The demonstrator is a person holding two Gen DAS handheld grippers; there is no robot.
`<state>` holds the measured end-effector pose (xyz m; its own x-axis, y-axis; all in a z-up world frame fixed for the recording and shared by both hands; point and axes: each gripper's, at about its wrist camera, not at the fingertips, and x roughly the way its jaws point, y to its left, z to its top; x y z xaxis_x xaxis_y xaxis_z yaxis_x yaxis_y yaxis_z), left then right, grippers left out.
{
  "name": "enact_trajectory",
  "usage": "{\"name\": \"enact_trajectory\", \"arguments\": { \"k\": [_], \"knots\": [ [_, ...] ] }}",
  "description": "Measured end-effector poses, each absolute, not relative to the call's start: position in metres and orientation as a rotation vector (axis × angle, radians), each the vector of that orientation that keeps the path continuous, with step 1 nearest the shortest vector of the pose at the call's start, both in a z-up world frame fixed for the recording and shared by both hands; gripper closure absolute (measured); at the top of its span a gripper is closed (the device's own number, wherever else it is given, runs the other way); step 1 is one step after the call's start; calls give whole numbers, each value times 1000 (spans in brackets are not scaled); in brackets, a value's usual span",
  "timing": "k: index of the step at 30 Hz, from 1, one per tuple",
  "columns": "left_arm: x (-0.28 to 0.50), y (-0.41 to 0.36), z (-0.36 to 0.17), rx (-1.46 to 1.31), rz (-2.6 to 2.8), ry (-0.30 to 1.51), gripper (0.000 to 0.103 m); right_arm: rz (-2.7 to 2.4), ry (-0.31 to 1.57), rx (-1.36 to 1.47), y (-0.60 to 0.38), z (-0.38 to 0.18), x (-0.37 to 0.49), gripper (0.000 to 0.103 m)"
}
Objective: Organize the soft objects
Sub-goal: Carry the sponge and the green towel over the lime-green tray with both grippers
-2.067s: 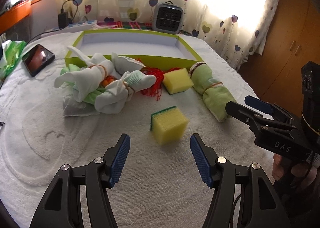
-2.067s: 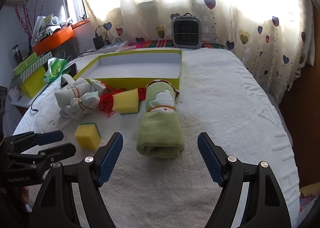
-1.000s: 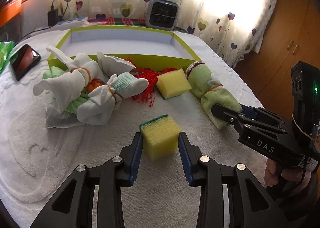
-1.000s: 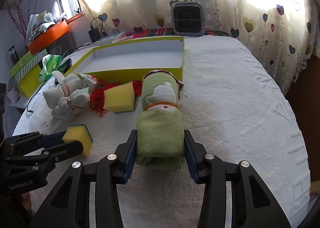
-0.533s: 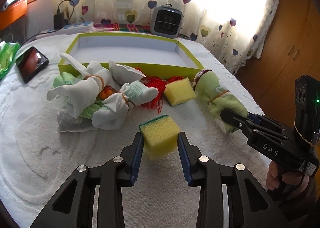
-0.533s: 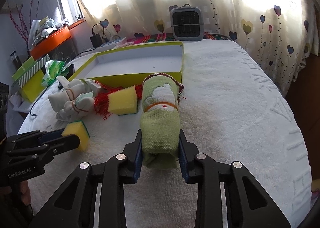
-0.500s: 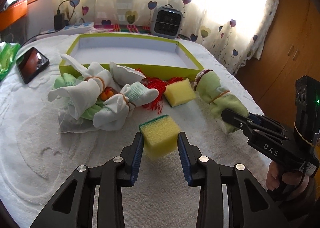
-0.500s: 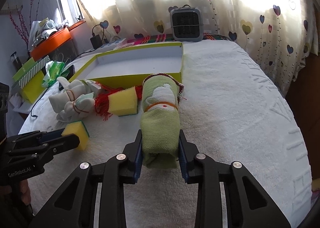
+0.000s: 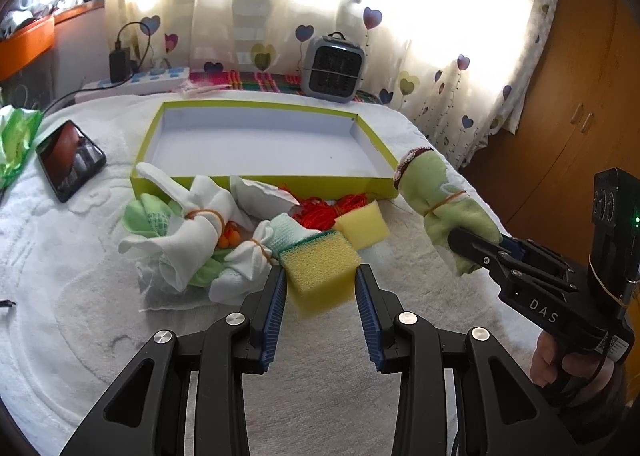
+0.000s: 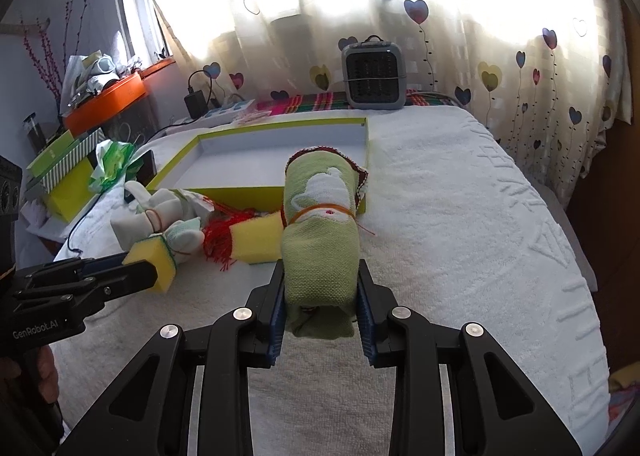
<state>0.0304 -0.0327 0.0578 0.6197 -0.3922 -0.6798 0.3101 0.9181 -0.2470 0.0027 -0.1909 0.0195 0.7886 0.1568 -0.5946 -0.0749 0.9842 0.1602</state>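
Above the white terry-cloth bed cover [image 9: 100, 336], 2 hand-held grippers are each carrying 1 soft object. Left gripper [image 9: 320, 288]: its blue ribbed pads are pressing both sides of a yellow foam sponge cube with a green scouring face [image 9: 320, 270], which is appearing raised off the cover. Right gripper [image 10: 322, 302]: its jaws are closing narrowly on the near end of a rolled pale-green knitted towel bound by an orange rubber band [image 10: 320, 232], the roll pointing away toward the tray. Behind both loads, a shallow rectangular cardboard tray with lime-green walls and a white floor [image 9: 260, 180] is standing with nothing visible inside. Just in front of its near wall are lying a second yellow foam sponge block [image 9: 362, 224], a tangle of red yarn [image 9: 320, 212] and a heap of white and mint cloth bundles tied with rubber bands [image 9: 192, 240]. Step in hand, as judged: the lift-and-carry phase, with the task barely begun. Next move, as judged: each load is needing to travel forward, clear the near tray wall, and be lowered onto separate parts of the floor before the jaws part
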Motion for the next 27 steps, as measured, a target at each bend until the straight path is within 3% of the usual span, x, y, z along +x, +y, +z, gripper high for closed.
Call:
{"name": "enact_trajectory", "arguments": {
  "k": [12,27],
  "knots": [
    [82,-5,92,-106,-343,748,70,114,639,131,-189,37,34,71],
    [167,17,82,-114,-301,816,70,77,693,132,-184,35,101,71]
  ]
}}
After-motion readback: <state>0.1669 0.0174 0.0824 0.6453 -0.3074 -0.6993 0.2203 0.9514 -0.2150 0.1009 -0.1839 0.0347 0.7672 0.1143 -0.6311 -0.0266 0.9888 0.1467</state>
